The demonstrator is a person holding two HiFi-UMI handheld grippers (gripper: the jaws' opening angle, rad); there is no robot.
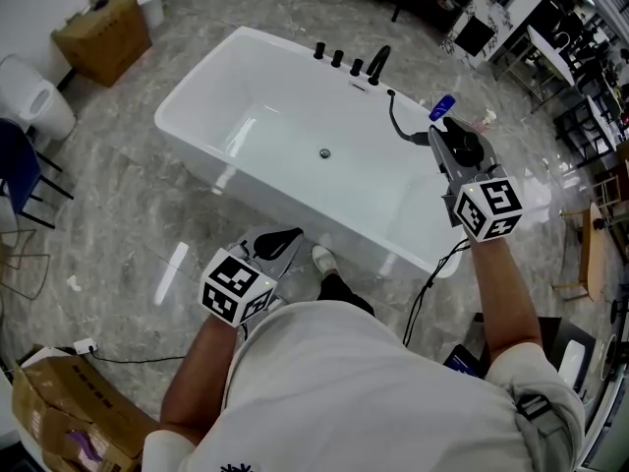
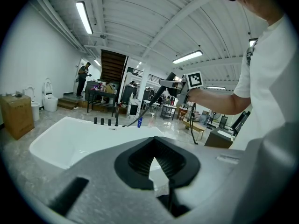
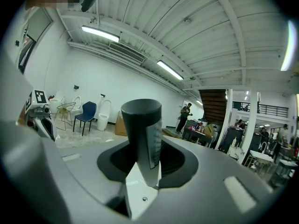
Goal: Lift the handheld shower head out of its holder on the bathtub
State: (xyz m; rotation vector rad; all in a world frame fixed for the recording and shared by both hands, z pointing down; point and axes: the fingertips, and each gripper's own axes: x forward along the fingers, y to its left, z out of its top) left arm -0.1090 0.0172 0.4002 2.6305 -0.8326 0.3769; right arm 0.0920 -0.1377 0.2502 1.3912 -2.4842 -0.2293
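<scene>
The white bathtub (image 1: pixel 197 101) lies ahead of me, with black tap knobs (image 1: pixel 337 59) and a black spout (image 1: pixel 378 64) on its far rim. My right gripper (image 1: pixel 447 150) is shut on the black handheld shower head (image 1: pixel 464 148), held in the air over the tub's right end. Its black hose (image 1: pixel 398 121) curves back to the far rim. In the right gripper view the dark handle (image 3: pixel 142 129) stands upright between the jaws. My left gripper (image 1: pixel 280 246) is shut on nothing, low by the tub's near side. From the left gripper view the shower head (image 2: pixel 166 82) is raised above the tub.
A cardboard box (image 1: pixel 103 32), a toilet (image 1: pixel 34 101) and a blue chair (image 1: pixel 18 170) stand at the left. Another box (image 1: pixel 59 411) sits at the bottom left. A blue bottle (image 1: pixel 442 106) stands beyond the tub's right end. A black cable (image 1: pixel 428 293) hangs from the right gripper.
</scene>
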